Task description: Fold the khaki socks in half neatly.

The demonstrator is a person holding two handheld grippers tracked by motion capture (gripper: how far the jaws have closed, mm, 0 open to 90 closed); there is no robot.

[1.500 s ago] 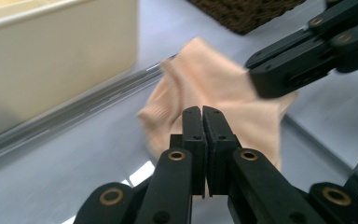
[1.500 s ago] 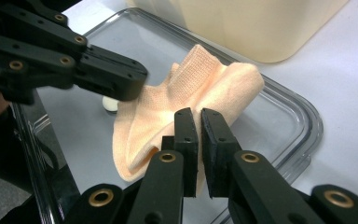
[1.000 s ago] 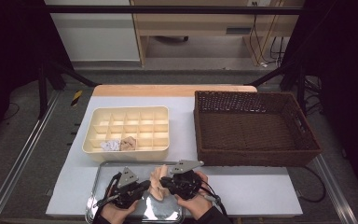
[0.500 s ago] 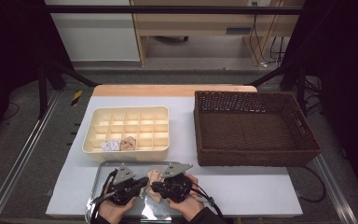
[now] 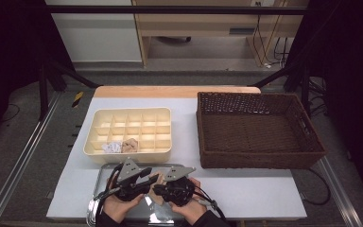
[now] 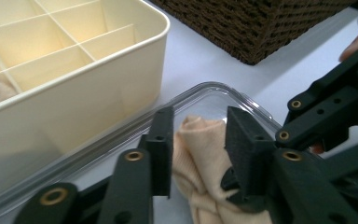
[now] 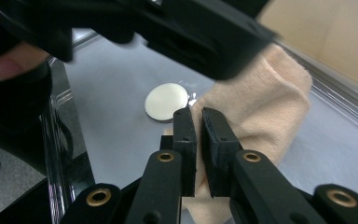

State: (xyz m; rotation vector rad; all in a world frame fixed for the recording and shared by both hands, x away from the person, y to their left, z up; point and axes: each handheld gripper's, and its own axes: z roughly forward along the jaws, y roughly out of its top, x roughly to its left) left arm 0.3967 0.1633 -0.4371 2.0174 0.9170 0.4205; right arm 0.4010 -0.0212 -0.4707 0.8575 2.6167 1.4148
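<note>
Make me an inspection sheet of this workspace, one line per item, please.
Surface: white table, clear tray at the near edge.
Job's things: peach cloth over the tray; divided cream box with two bundles in its front row.
Clutter: empty wicker basket; pale disc in the tray.
Grippers: left gripper jaws have just been opening, cloth between them; right gripper clamped on the cloth.
Cables: black, trailing from both grippers.
Surroundings: dark frame, wooden desk behind.

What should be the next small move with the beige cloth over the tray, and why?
Probably lift the beige cloth toward the cream divided box. The right gripper pinches it, while the left gripper has just been opening around it, over the clear tray.
</note>
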